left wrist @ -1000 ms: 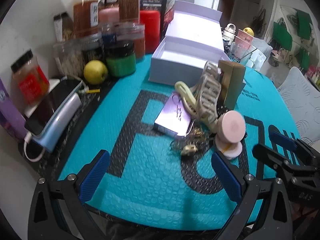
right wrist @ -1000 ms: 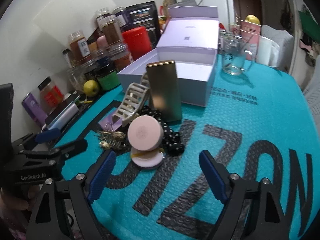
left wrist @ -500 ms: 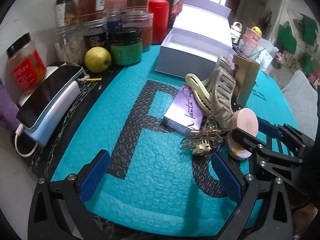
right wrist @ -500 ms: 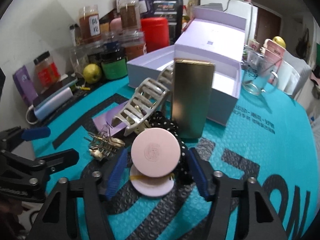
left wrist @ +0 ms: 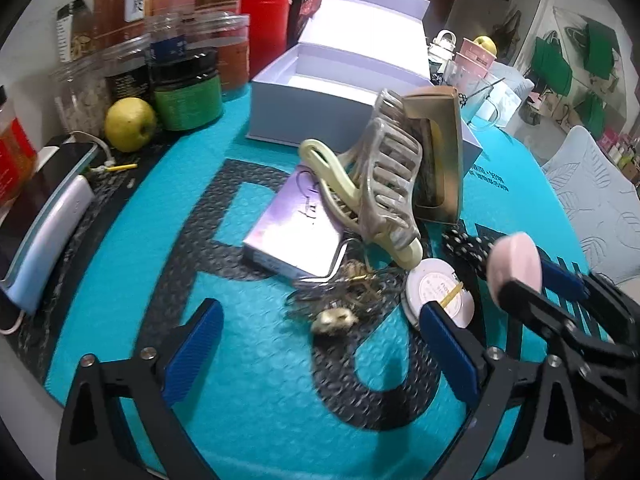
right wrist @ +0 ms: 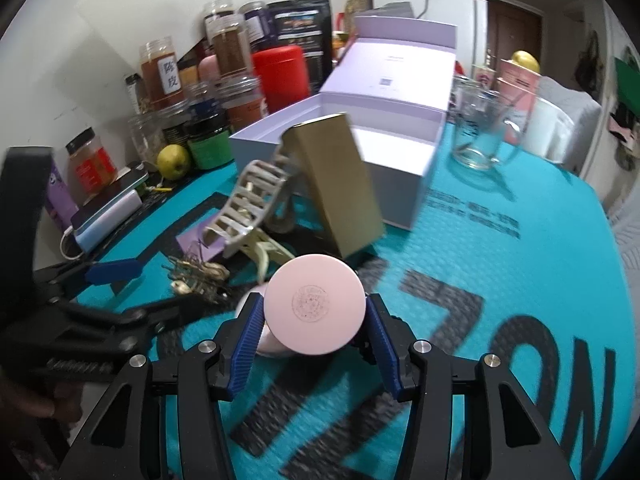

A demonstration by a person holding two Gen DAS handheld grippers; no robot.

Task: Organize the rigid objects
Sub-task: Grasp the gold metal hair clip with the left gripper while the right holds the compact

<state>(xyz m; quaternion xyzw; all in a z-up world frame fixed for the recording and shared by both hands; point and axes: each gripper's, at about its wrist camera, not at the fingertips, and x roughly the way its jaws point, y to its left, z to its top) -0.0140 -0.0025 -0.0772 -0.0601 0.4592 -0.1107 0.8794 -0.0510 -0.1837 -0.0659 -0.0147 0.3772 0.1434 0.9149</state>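
Note:
My right gripper is shut on a round pink compact lid and holds it just above its white base; the lid also shows in the left wrist view. My left gripper is open and empty, low over the teal mat, with a gold hair clip between its fingers. A beige claw clip leans on a tilted gold box. A lilac flat box lies beside them. An open white gift box stands behind.
Jars, a red canister and a green apple line the back left. A phone on a power bank lies at the left. A glass mug stands right of the gift box. A black dotted scrunchie lies by the compact base.
My right gripper closed on the pink compact lid and lifted it off its base. The gold box has tipped over to a lean. My left gripper moved closer to the pile.

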